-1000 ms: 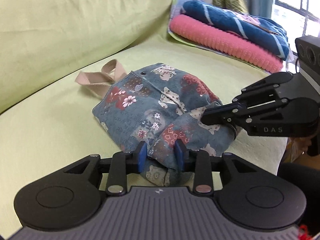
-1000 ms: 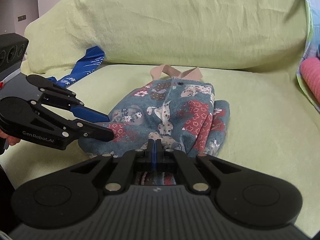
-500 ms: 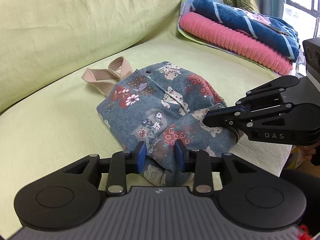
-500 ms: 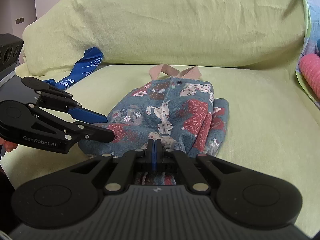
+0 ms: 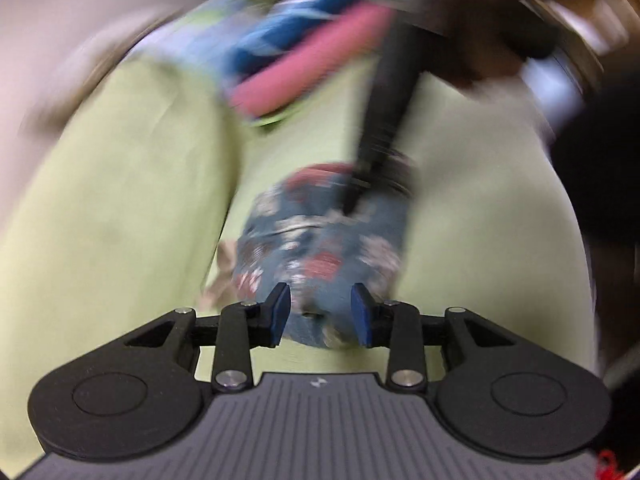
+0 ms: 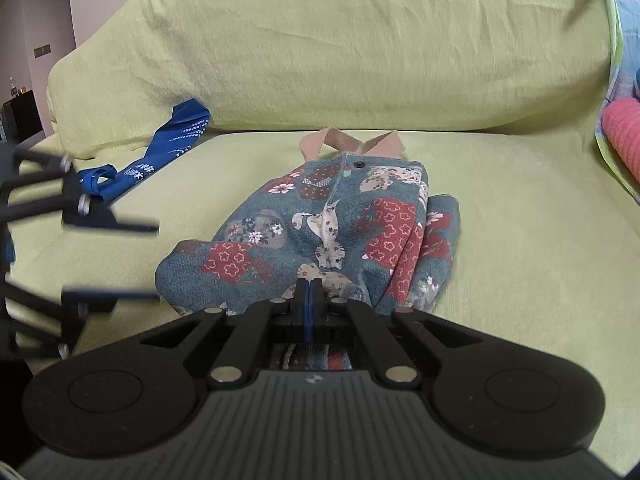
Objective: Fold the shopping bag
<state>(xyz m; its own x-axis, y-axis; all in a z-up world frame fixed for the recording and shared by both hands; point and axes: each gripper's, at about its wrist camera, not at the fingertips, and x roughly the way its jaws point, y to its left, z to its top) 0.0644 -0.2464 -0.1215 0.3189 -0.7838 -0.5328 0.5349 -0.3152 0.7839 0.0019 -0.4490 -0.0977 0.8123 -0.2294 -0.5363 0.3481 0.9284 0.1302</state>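
The blue floral shopping bag (image 6: 332,232) lies partly folded on the green sofa seat, its beige handles (image 6: 348,144) at the far end. My right gripper (image 6: 307,300) is shut on the bag's near edge, and fabric shows under its fingers. At the left of the right wrist view my left gripper (image 6: 156,260) is blurred and open, its fingertips just short of the bag's left corner. The left wrist view is heavily smeared: the left gripper (image 5: 320,312) stands open over the bag (image 5: 320,240), and the right gripper (image 5: 354,204) reaches the bag's far side.
A blue printed strap (image 6: 160,160) lies on the seat at the back left. Folded pink and blue towels (image 5: 312,64) are stacked at the sofa's right end, with the pink one (image 6: 624,132) at the edge. The sofa backrest (image 6: 360,40) rises behind the bag.
My left gripper has swung fast off the bag's near left part, so its view is now turned and blurred. The right gripper has stayed shut on the bag.
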